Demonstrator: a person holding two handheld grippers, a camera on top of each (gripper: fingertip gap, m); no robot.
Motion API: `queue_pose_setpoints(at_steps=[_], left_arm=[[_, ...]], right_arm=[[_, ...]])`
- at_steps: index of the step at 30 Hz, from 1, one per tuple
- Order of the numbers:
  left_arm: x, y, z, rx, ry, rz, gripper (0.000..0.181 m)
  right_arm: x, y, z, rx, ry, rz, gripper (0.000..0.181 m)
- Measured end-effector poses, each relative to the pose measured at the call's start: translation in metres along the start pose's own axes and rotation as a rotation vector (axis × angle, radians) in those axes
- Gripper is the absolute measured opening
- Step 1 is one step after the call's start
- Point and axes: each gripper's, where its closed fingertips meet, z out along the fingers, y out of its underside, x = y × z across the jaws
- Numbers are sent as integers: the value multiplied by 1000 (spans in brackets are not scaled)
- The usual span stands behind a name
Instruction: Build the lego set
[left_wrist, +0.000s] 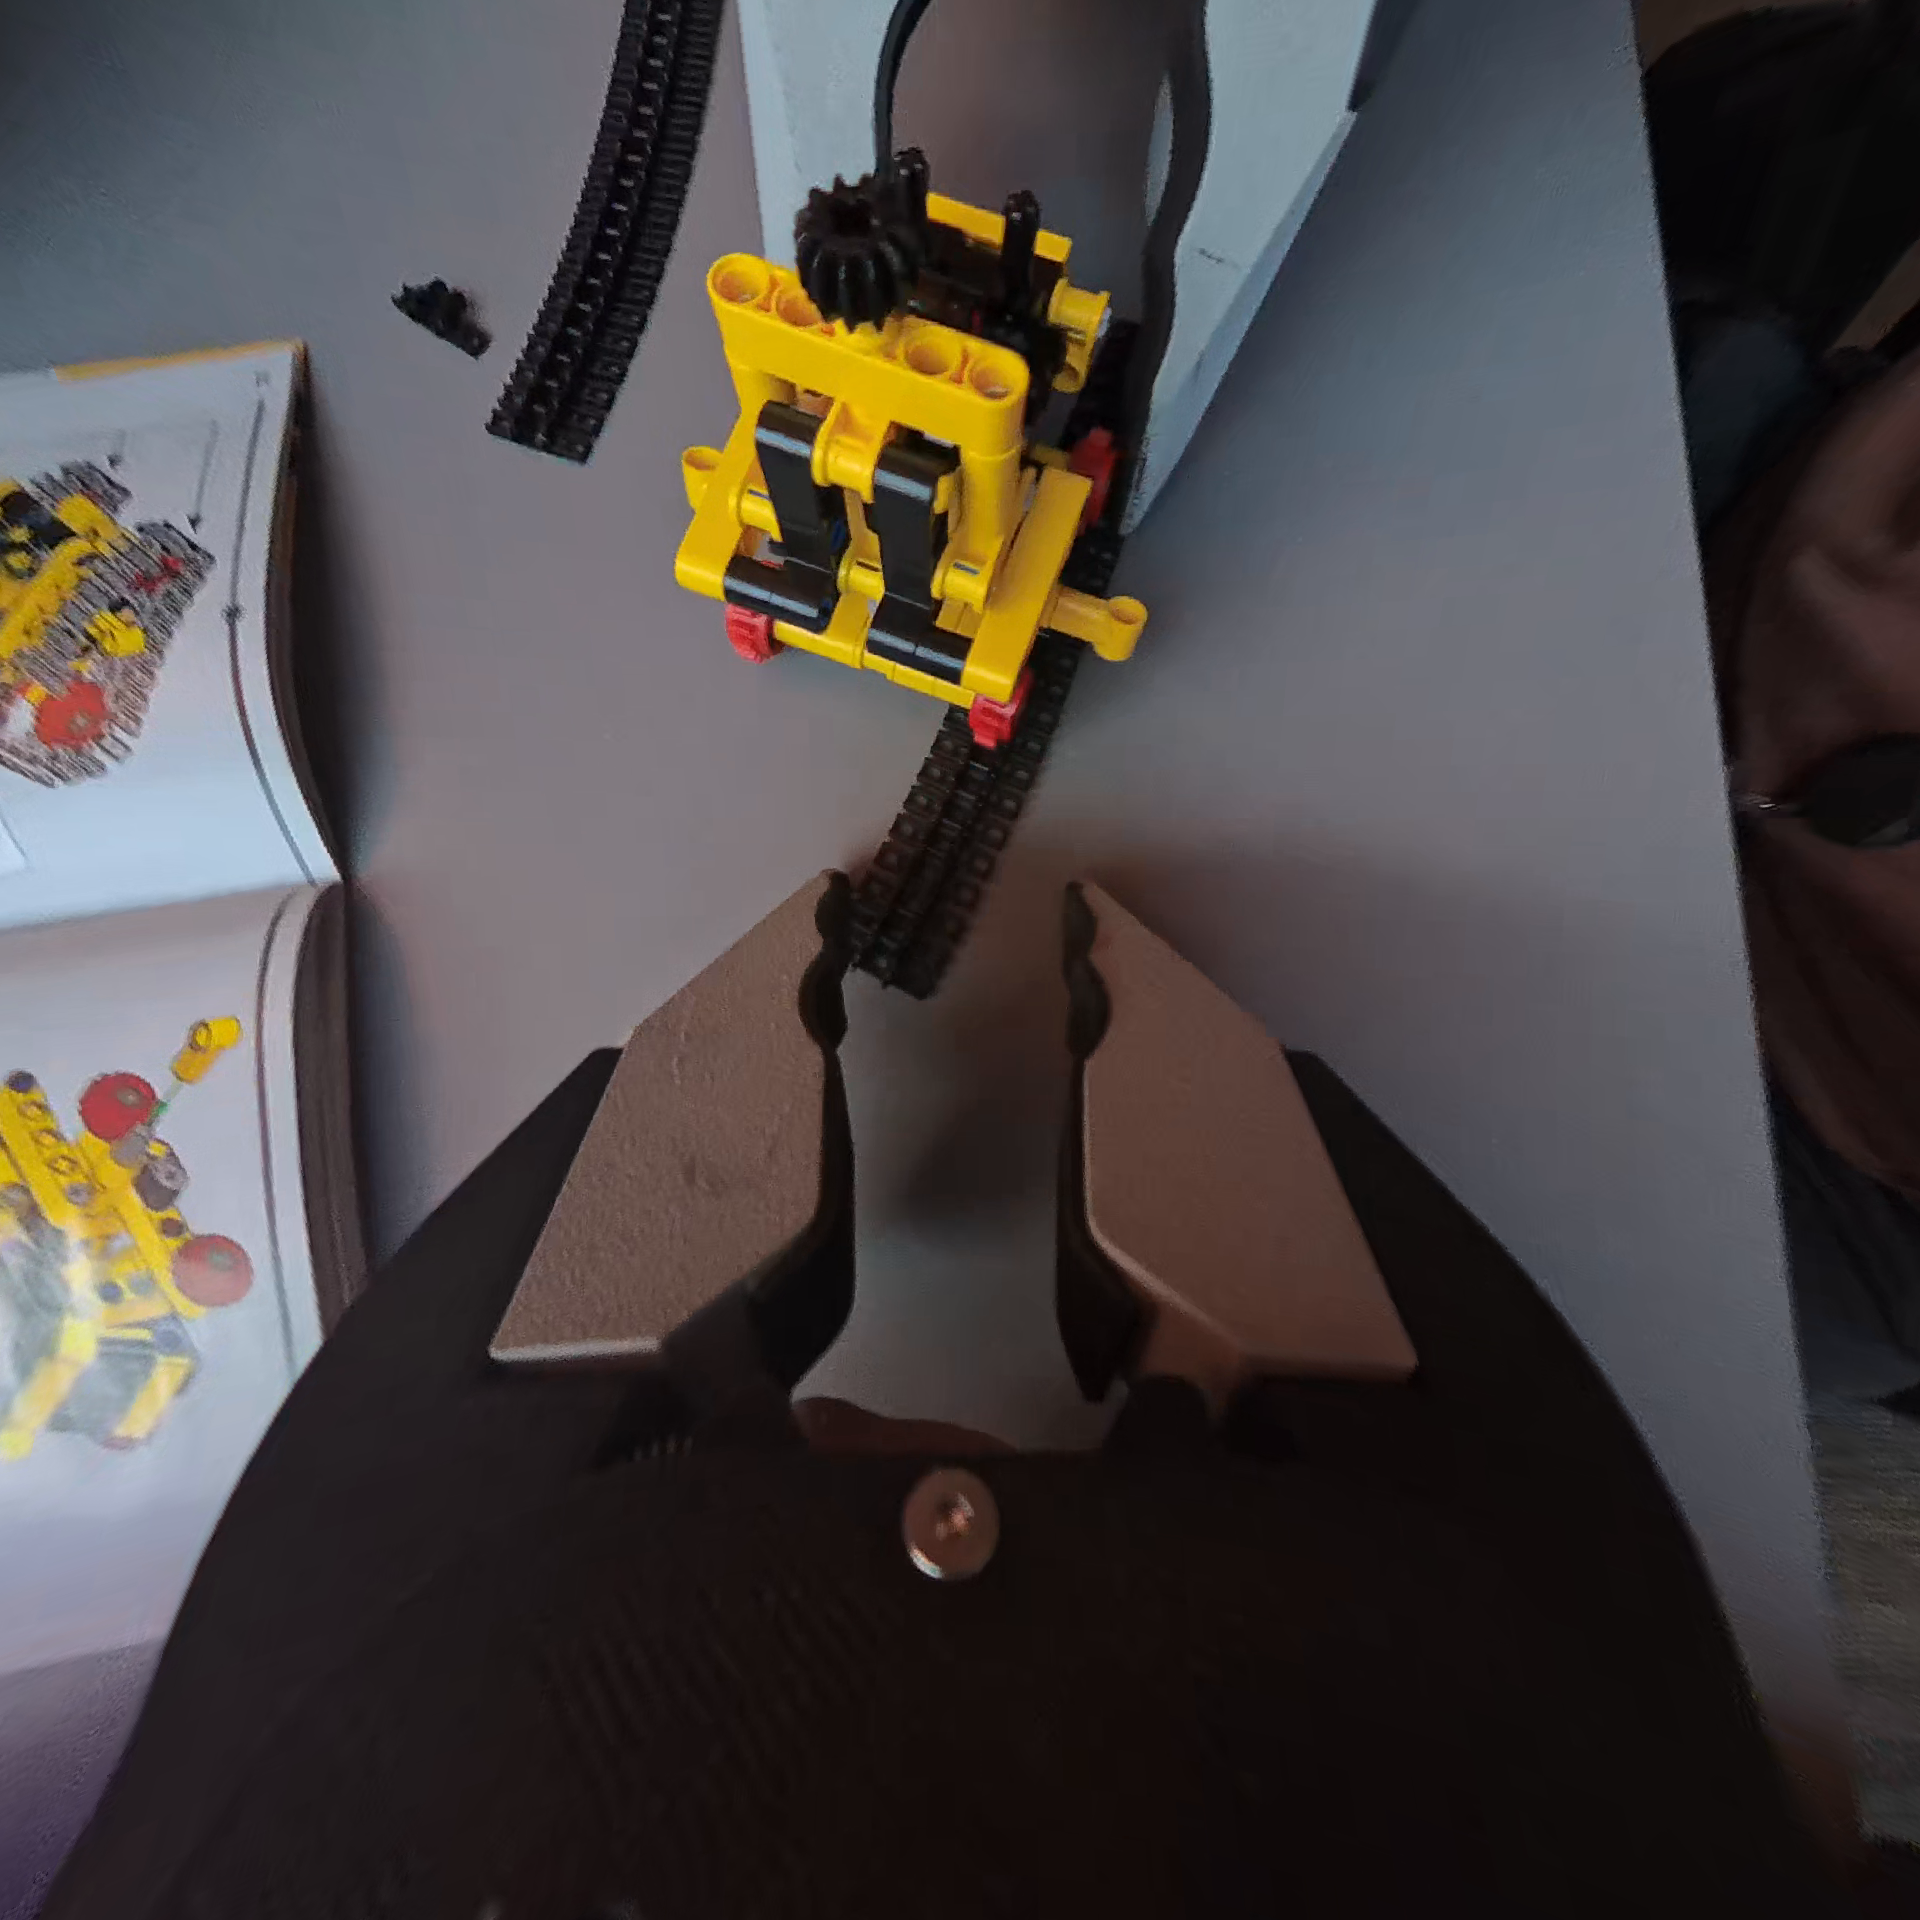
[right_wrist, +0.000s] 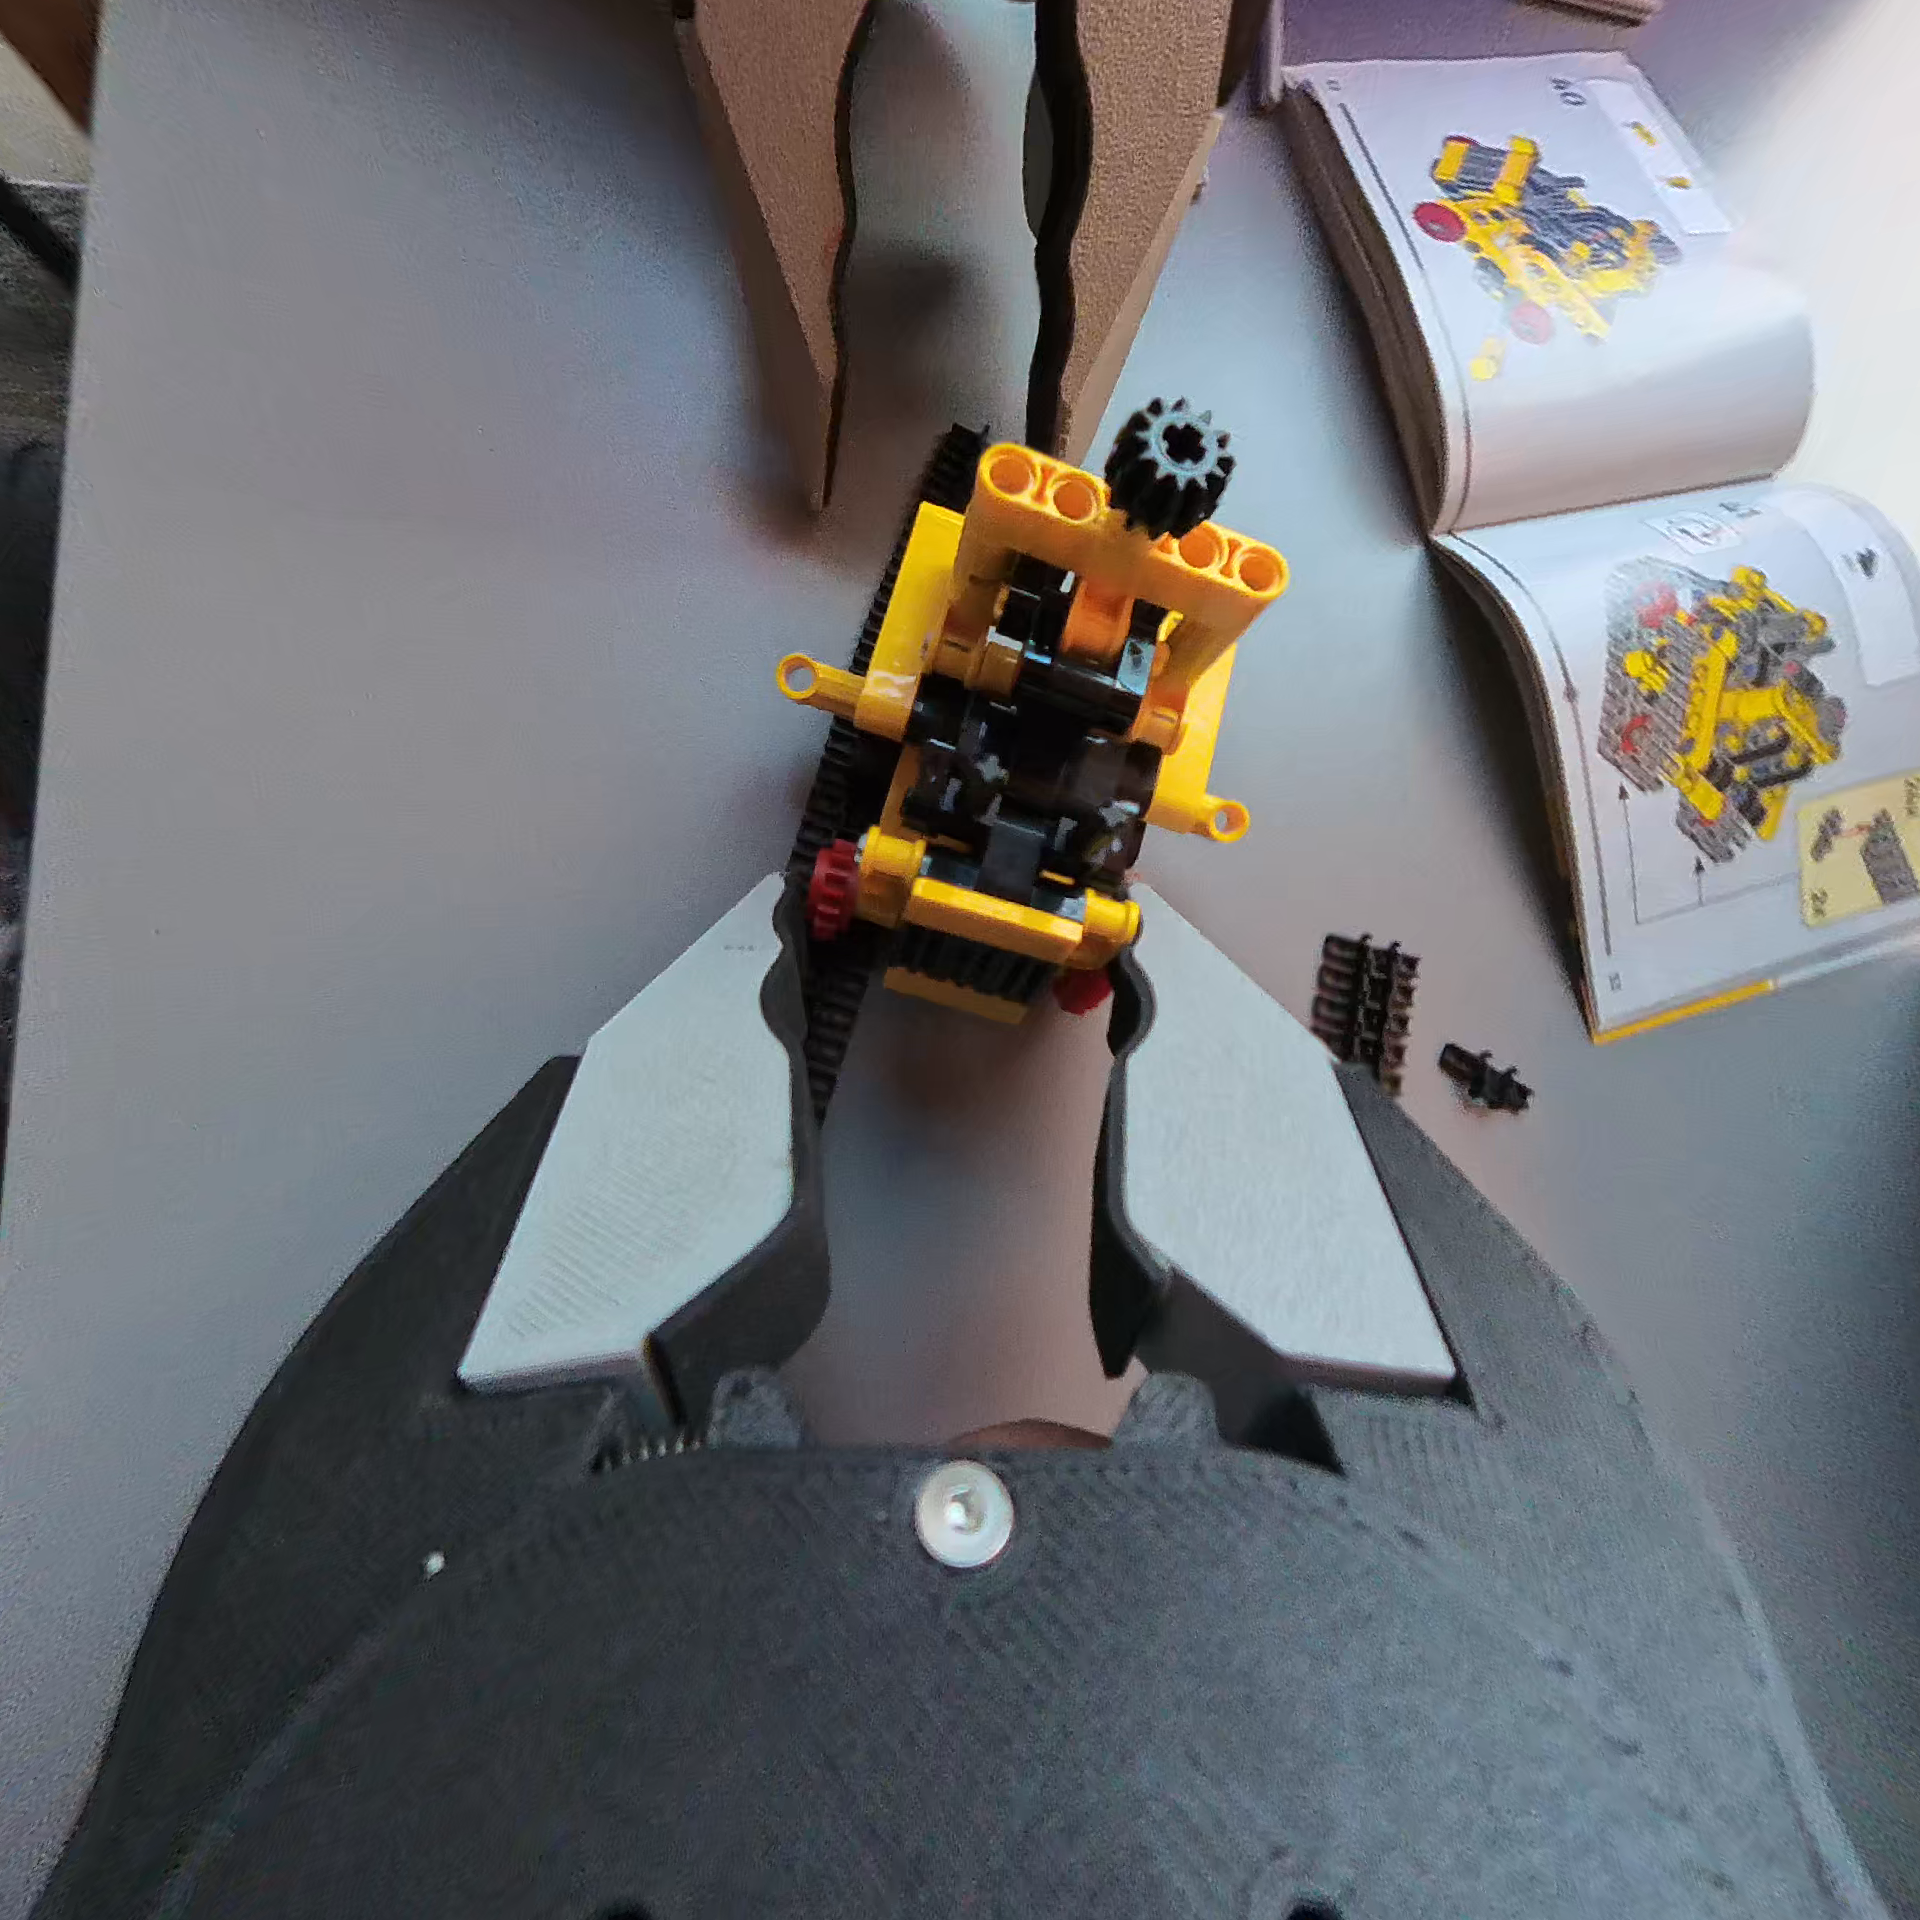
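The yellow and black lego model (left_wrist: 894, 457) with a black gear on top stands on the grey table. In the right wrist view the model (right_wrist: 1039, 727) has its near end between my right gripper's (right_wrist: 956, 914) grey fingers, which are closed on it. A black track strip (left_wrist: 966, 831) runs along the model's side; it also shows in the right wrist view (right_wrist: 883, 644). My left gripper (left_wrist: 951, 914) is open, and the track's free end lies between its tan fingers, close to the left fingertip (left_wrist: 831, 914). It faces the model from the opposite side (right_wrist: 935, 468).
A second black track strip (left_wrist: 613, 208) and a small black pin (left_wrist: 442, 312) lie beyond the model; both also show in the right wrist view (right_wrist: 1366, 1008) (right_wrist: 1486, 1075). An open instruction booklet (left_wrist: 135, 727) (right_wrist: 1662, 623) lies beside them. The table edge (left_wrist: 1704, 727) is close.
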Motion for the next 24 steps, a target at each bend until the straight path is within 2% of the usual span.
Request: queue_pose_setpoints(at_steps=[1,3,5,10,13,15,19,24], left_arm=[[1,1,-2,-5,8,-20,37],[-6,6,-7,-33,-26,-39,31],[-18,7,-11,-26,-92,-35,39],[-18,-13,-18,80,-108,34,63],[-22,-35,-24,207,-155,93,66],[-20,-49,-24,294,-135,88,66],[-18,-52,-12,293,-102,64,69],[-18,-43,4,241,-70,52,67]], right_arm=[[0,-1,2,1,-27,-10,56],[1,-4,5,5,-64,-15,56],[3,-10,10,29,-61,-4,56],[7,-15,14,47,-5,2,58],[3,-13,9,73,-14,13,59],[0,-11,2,93,-43,34,59],[1,-1,-12,81,-56,63,54],[-9,14,-12,29,-81,89,46]])
